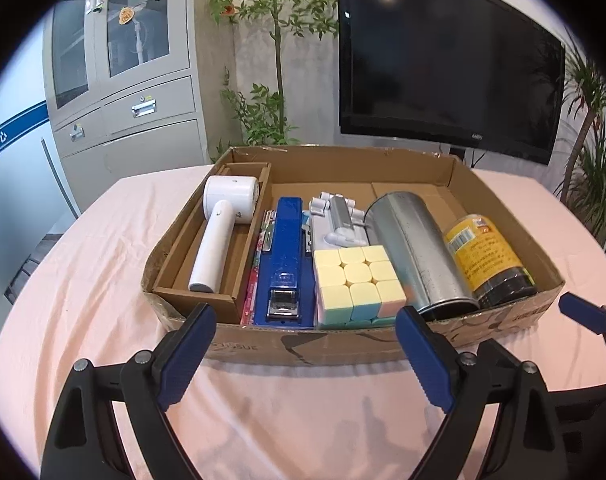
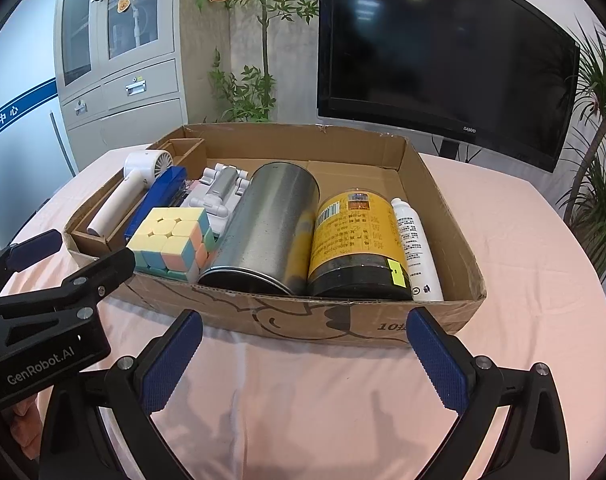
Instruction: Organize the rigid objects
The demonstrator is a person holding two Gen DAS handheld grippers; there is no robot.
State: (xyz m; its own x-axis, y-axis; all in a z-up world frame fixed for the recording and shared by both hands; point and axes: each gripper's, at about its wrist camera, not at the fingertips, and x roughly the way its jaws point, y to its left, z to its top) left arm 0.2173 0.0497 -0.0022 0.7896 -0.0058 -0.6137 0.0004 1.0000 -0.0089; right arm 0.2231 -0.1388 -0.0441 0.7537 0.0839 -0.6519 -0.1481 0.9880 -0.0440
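A shallow corrugated cardboard box (image 1: 503,322) sits on a table draped in soft, wrinkled pink cloth (image 1: 287,412). Its near wall is low and printed; its far flap edges are torn.

Contents, left to right:
- A smooth white plastic handheld fan (image 1: 219,228) lies in a narrow cardboard insert tray (image 1: 175,280) against the left wall.
- A glossy blue stapler (image 1: 287,256) with a chromed nose lies lengthwise just beside the tray; a thin patterned item is wedged between them, too hidden to identify.
- A pastel puzzle cube (image 1: 357,280) with rounded tiles stands against the near wall, in front of a grey moulded plastic part (image 1: 337,220).
- A dull, speckled metal tin (image 1: 415,248), cylindrical, lies on its side.
- A yellow-labelled jar (image 2: 355,240) with dark contents lies touching the tin.
- A slim white spray bottle (image 2: 417,252) lies beside the jar.

The back half of the box floor is bare cardboard, and a strip stays free between the bottle and the right wall.

The left gripper (image 1: 305,360) and the right gripper (image 2: 305,356) hover over the cloth just short of the near wall, blue ribbed pads spread wide, nothing between them.
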